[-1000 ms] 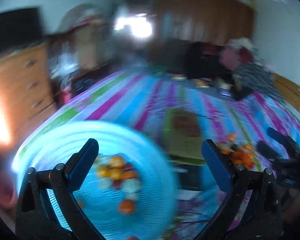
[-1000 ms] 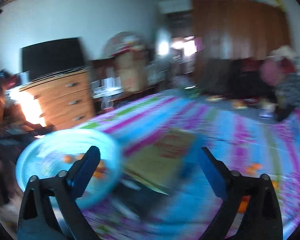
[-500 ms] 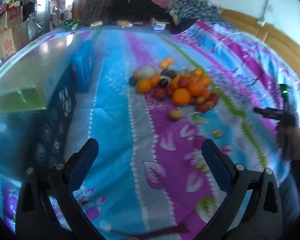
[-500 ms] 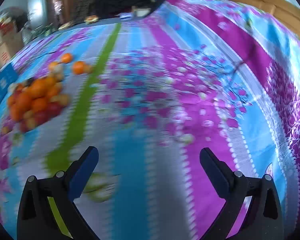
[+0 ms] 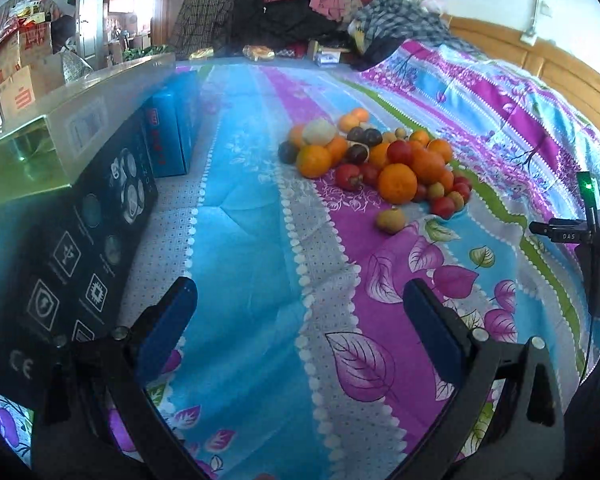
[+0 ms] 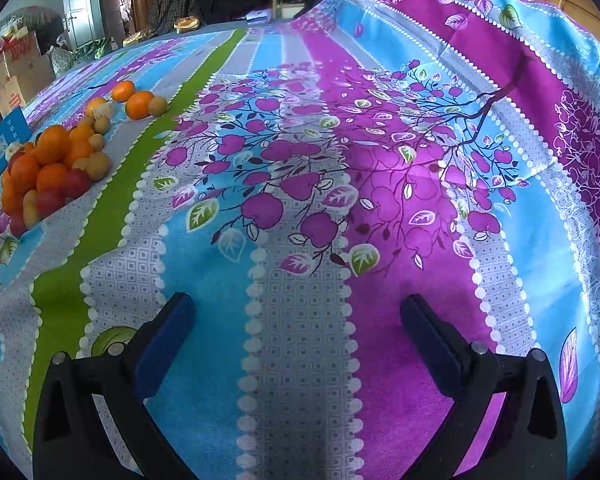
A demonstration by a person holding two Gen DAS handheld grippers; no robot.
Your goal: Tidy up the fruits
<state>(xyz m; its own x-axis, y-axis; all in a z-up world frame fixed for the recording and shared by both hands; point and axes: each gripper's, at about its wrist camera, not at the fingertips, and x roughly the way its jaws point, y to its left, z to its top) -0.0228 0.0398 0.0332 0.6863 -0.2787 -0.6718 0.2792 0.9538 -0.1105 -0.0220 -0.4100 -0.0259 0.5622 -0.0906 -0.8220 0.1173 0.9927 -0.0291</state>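
Note:
A pile of fruit (image 5: 380,160) lies on the flowered bedspread (image 5: 260,240): oranges, red and dark round fruits, small tan ones. One tan fruit (image 5: 390,220) lies apart at the pile's near side. My left gripper (image 5: 300,312) is open and empty, low over the bedspread, well short of the pile. In the right wrist view the same pile (image 6: 48,164) lies at the far left, with two oranges (image 6: 134,98) set apart behind it. My right gripper (image 6: 296,316) is open and empty over bare bedspread (image 6: 320,160).
Dark and blue cartons (image 5: 72,216) stand along the left of the bed with a flat silver-green box (image 5: 60,128) on top. Clothes (image 5: 320,12) are heaped at the far end. A wooden headboard (image 5: 540,60) runs along the right. The other gripper's handle (image 5: 588,236) shows at right.
Both views swung from the room and a blue basket with fruit down onto the bed. In the last half second the left gripper drew a little nearer the pile; the right view steadied.

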